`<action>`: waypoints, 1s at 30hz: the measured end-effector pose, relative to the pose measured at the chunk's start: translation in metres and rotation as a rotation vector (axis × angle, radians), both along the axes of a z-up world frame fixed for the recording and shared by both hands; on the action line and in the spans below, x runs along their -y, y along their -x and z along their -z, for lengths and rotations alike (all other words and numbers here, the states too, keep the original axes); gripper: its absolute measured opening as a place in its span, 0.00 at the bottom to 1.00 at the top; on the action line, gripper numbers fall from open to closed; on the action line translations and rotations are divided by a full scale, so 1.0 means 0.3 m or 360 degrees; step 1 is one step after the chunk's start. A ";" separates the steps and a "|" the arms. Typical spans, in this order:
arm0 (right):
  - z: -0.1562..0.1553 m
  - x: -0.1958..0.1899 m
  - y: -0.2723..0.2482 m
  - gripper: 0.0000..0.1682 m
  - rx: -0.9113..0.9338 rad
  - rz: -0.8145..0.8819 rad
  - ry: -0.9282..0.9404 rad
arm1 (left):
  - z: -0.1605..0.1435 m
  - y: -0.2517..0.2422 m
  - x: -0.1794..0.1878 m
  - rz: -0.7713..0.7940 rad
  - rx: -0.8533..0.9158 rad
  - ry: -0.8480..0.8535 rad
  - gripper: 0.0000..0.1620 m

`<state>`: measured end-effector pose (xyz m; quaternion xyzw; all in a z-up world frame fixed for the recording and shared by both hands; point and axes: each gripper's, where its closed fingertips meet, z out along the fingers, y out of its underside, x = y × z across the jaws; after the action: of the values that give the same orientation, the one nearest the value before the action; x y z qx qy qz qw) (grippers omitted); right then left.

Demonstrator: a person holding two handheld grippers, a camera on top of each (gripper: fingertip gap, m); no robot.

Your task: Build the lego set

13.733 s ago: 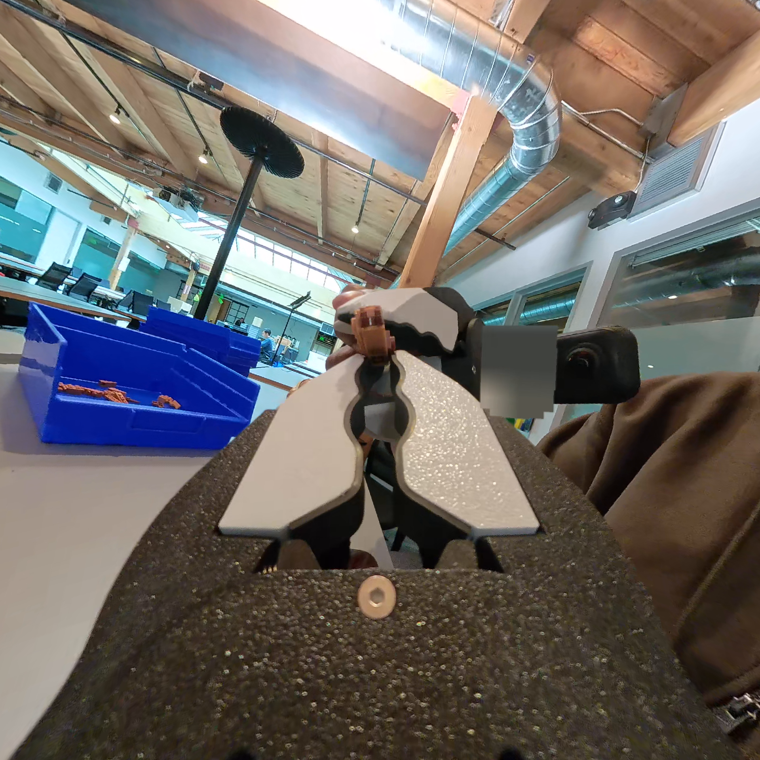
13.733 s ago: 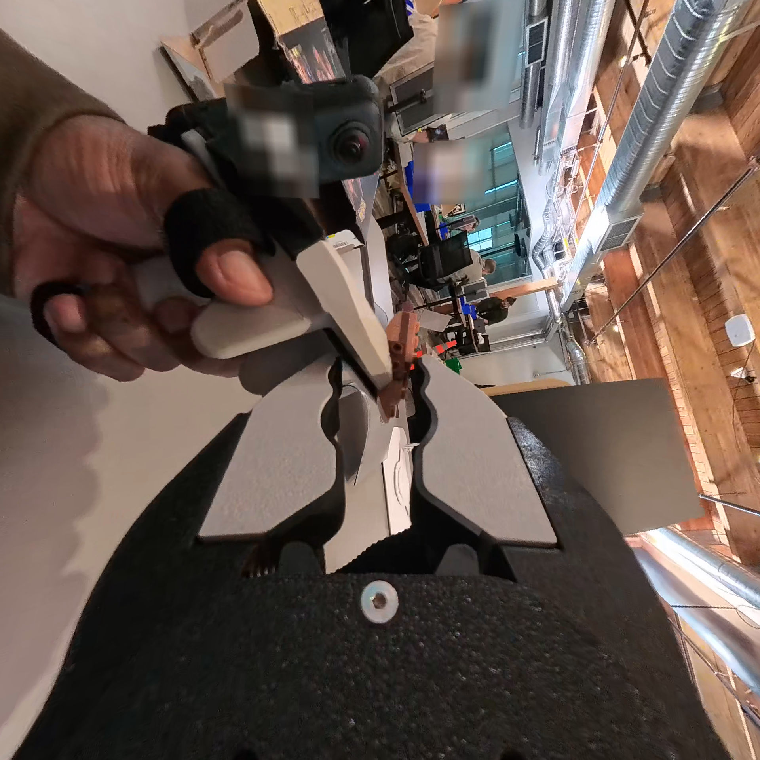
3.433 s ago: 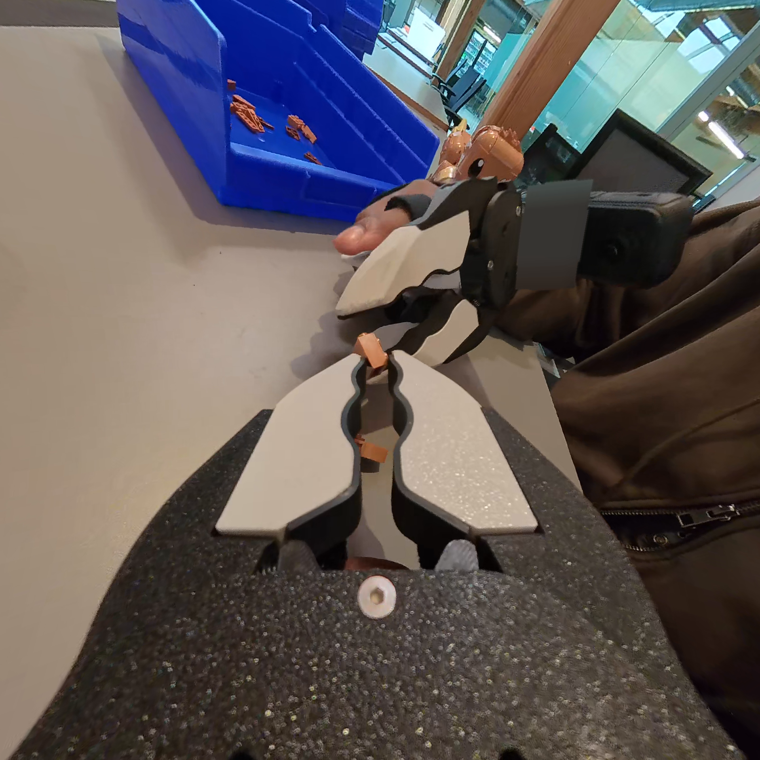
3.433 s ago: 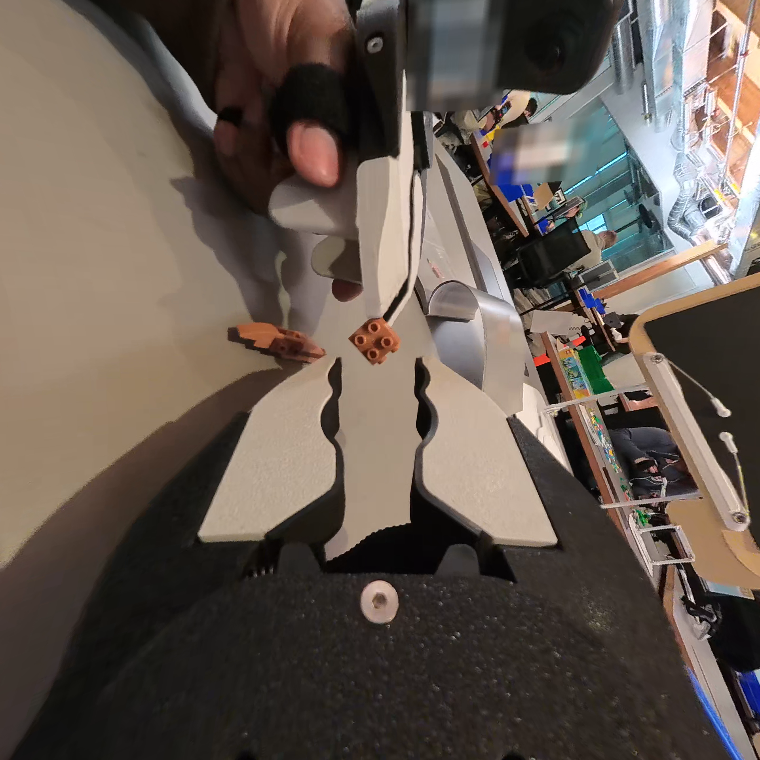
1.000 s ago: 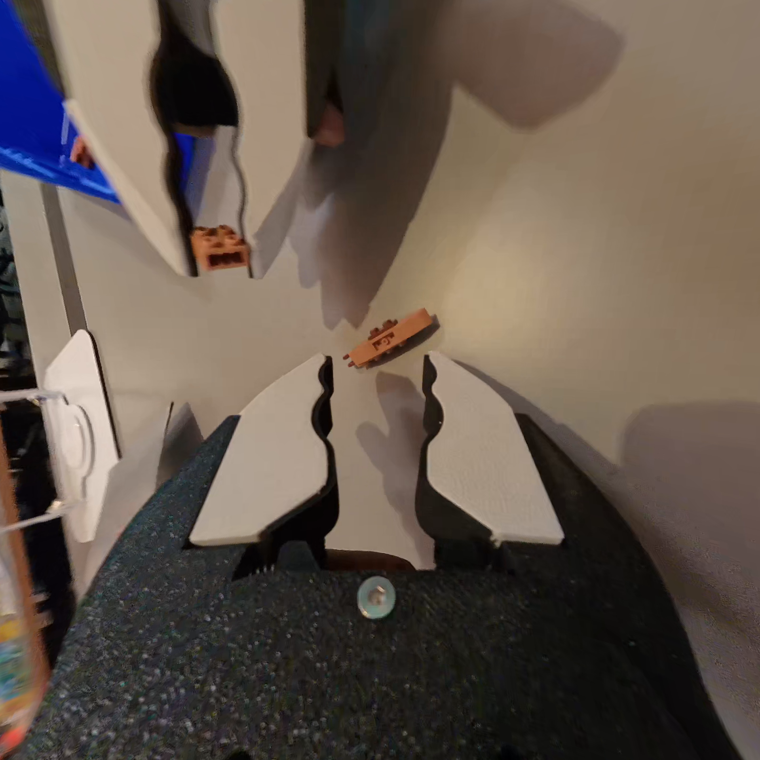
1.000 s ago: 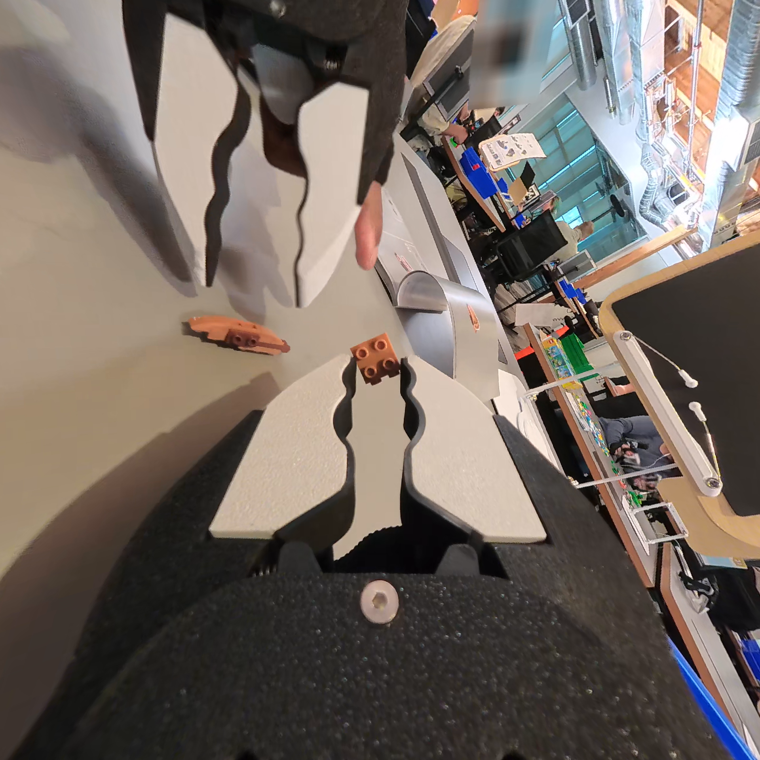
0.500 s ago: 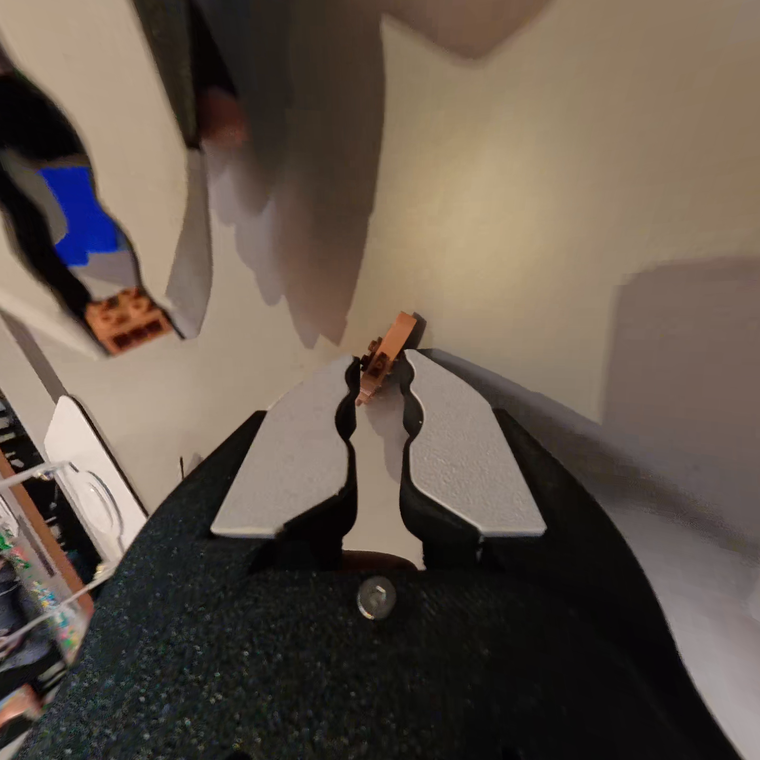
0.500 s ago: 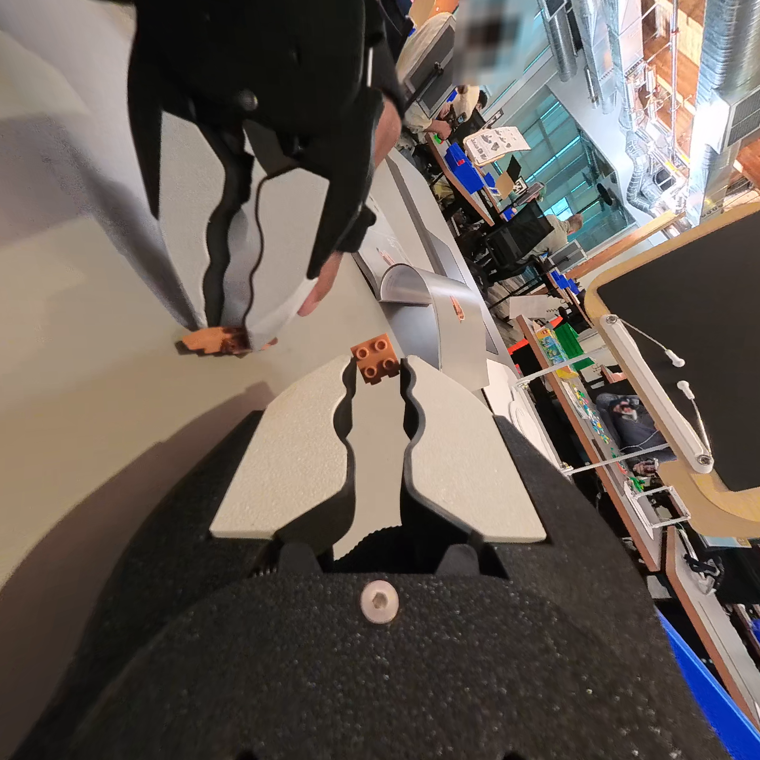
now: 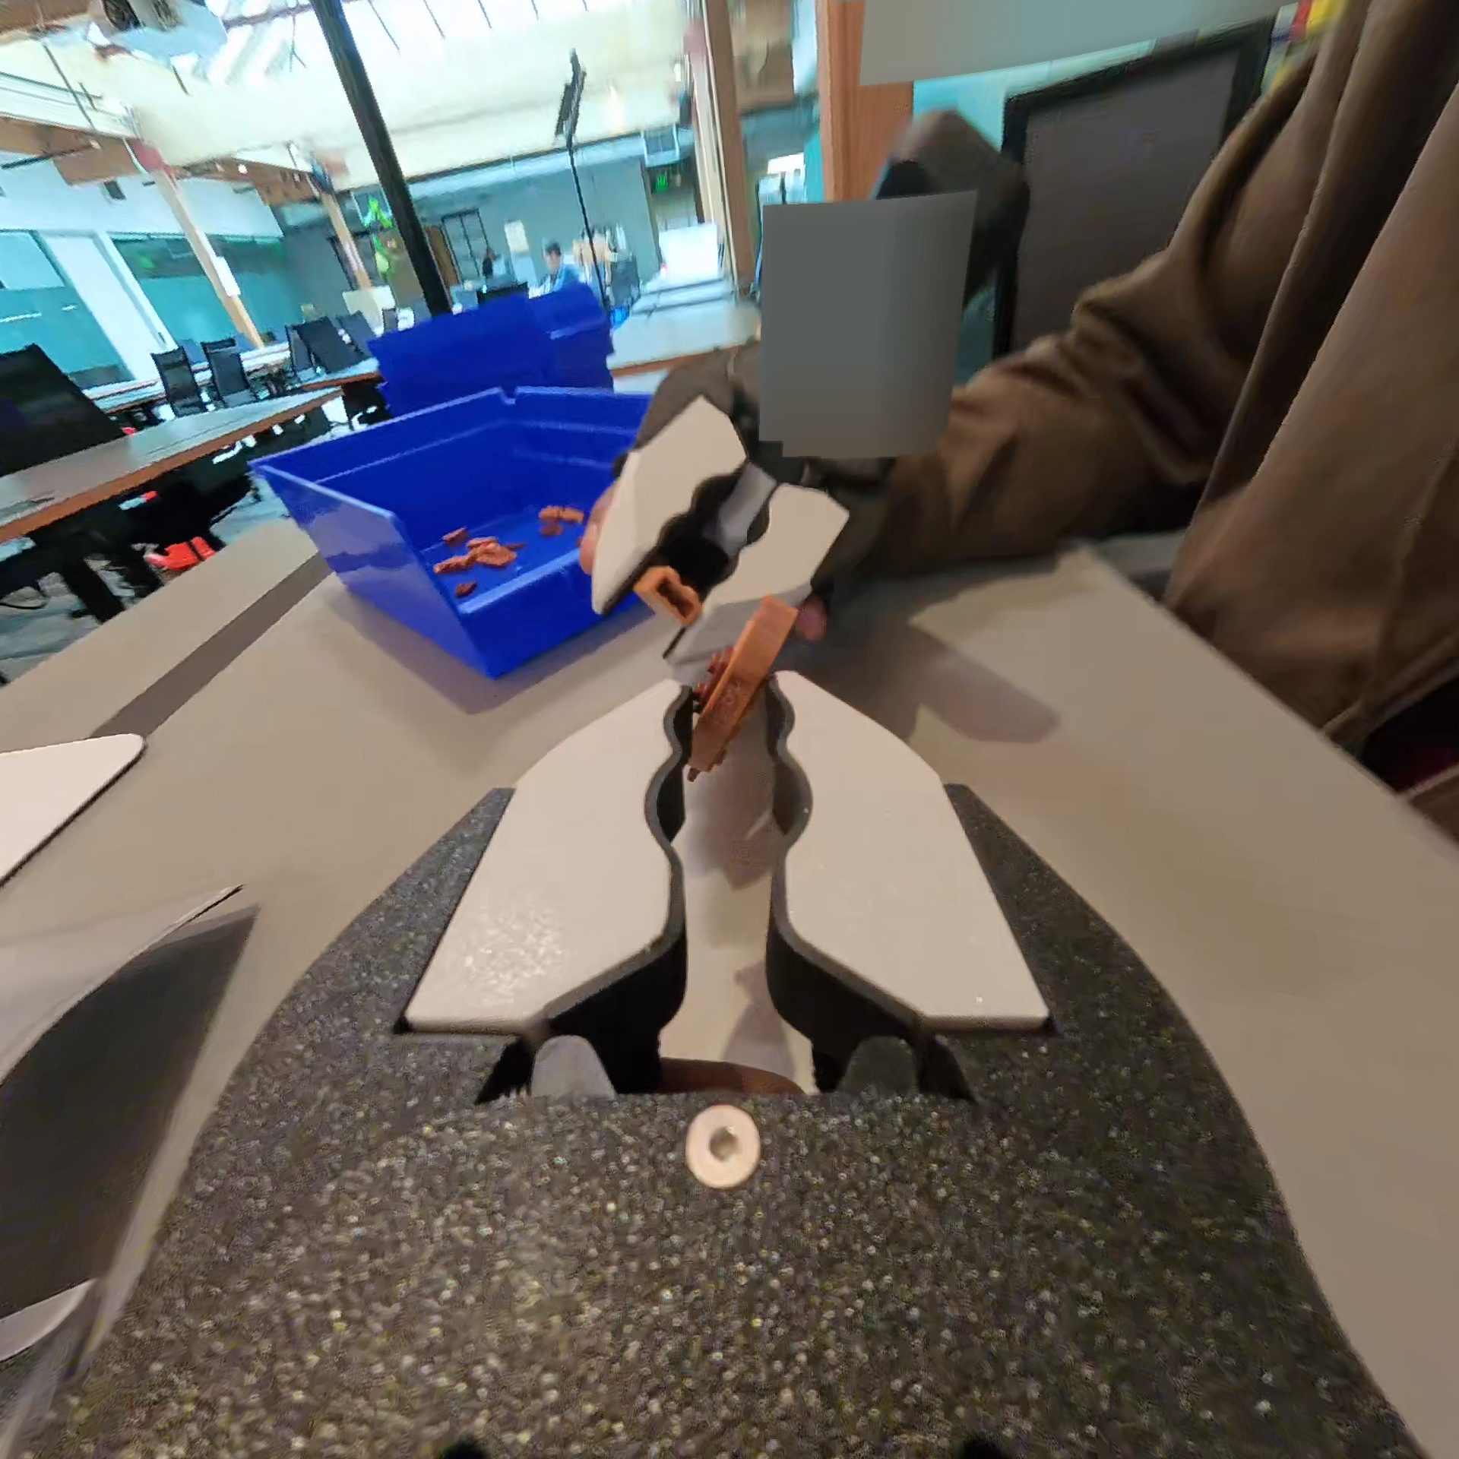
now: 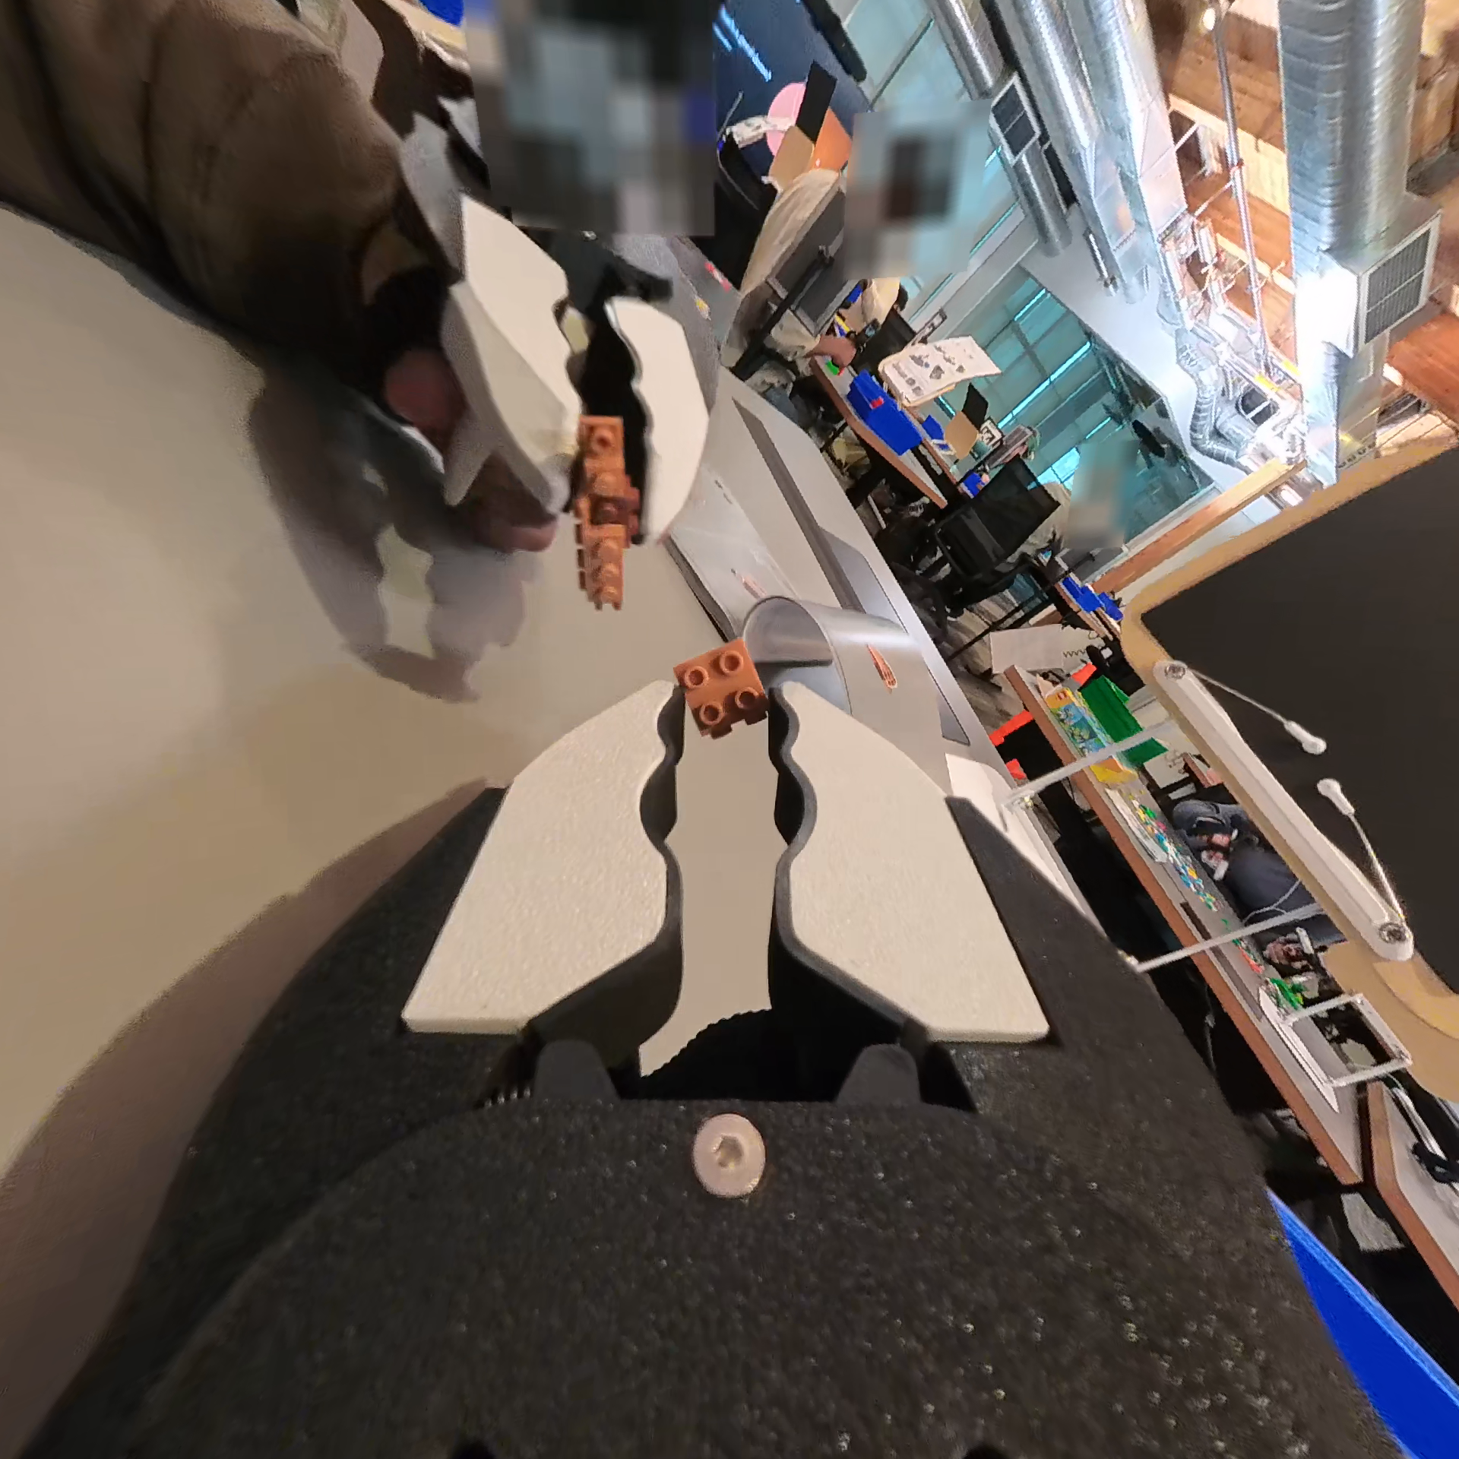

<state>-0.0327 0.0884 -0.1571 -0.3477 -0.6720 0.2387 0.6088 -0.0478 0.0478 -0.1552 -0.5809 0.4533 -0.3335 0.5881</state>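
Observation:
My left gripper [image 9: 725, 688] is shut on a long flat brown lego piece [image 9: 742, 671] and holds it tilted above the grey table [image 9: 1105, 789]. My right gripper [image 10: 722, 695] is shut on a small brown 2x2 brick [image 10: 720, 700] at its fingertips. In the left wrist view the right gripper [image 9: 655, 616] and its brick [image 9: 671, 596] sit just beyond and left of the long piece, close to its far end. In the right wrist view the left gripper [image 10: 604, 513] holds the long piece [image 10: 604, 560] studs toward me, apart from the brick.
A blue bin [image 9: 379, 537] with several loose brown pieces stands on the table behind the grippers, more blue bins behind it. A white card [image 9: 47, 782] lies at the left. A curved grey sheet [image 10: 821, 639] lies beyond the right gripper. A brown sleeve [image 9: 1145, 442] fills the right. The grippers' ends are close to 5 cm from one another.
My left gripper closed on the long brown piece lying on the table and lifted it up toward the right gripper. The right gripper kept hold of the 2x2 brick.

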 end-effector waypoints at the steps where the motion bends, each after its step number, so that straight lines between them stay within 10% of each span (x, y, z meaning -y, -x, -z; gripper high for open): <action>1: -0.002 0.010 0.002 0.12 -0.0006 -0.0015 0.0003 | -0.011 -0.004 0.002 0.0018 0.0066 0.0034 0.11; 30: 0.030 0.033 0.023 0.12 0.0030 -0.0046 0.0121 | -0.097 0.020 0.009 0.0233 0.0650 0.0529 0.11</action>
<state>-0.0397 0.0784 -0.1662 -0.3630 -0.6730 0.2695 0.5854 -0.0539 0.0452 -0.1261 -0.5559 0.3051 -0.5551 0.5383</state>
